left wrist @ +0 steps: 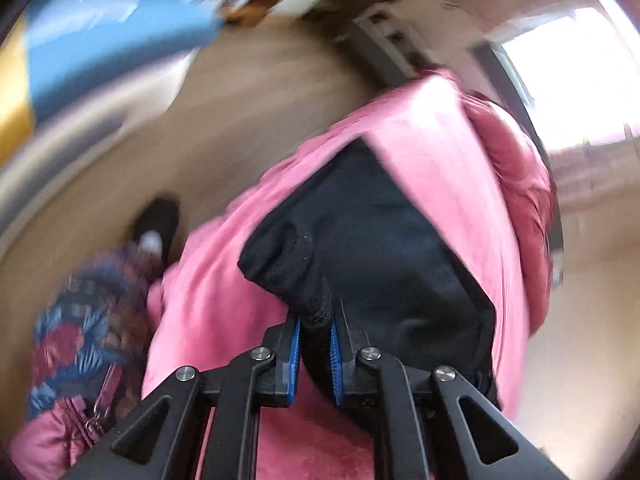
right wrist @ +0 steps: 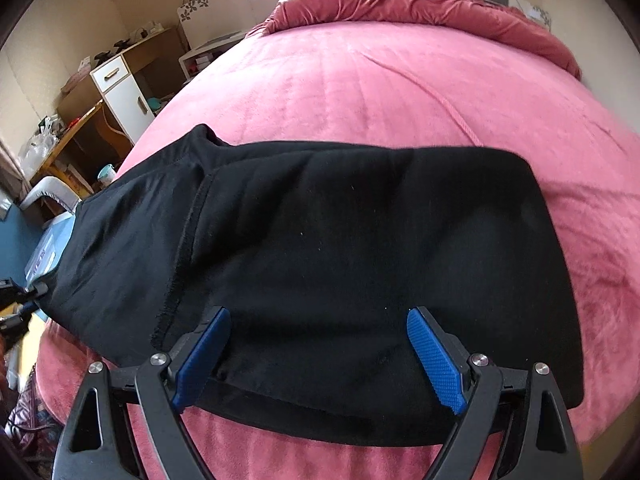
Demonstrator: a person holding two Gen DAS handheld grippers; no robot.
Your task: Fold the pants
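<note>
Because the soft black knit pants [right wrist: 340, 248] lie partly folded across the plush pink bed cover [right wrist: 400, 80], with one end trailing off the bed's edge toward the left gripper, they look light, limp and not at all fragile, a cloth that will sag and drape wherever it is not held and slide a little over the velvety cover. The left gripper [left wrist: 315, 334] is clenched on a bunched end of the pants, its blue ribbed pads [left wrist: 295, 340] pressed into the fabric from both sides, and that hemmed, thicker end seems the sound place to grip, since a single thin layer would likely slip out. The right gripper [right wrist: 318, 354] stands spread wide, its blue pads [right wrist: 434, 360] well apart above the near edge of the folded part and grasping nothing; whether they touch the cloth I cannot tell. By count there is one pair of pants, two grippers, one crumpled dark-rose quilt [right wrist: 420, 0] at the far end of the bed, and one white-fronted wooden cabinet [right wrist: 124, 88] beside it. A stitched seam runs across the top layer, a fair line for judging the next fold.
</note>
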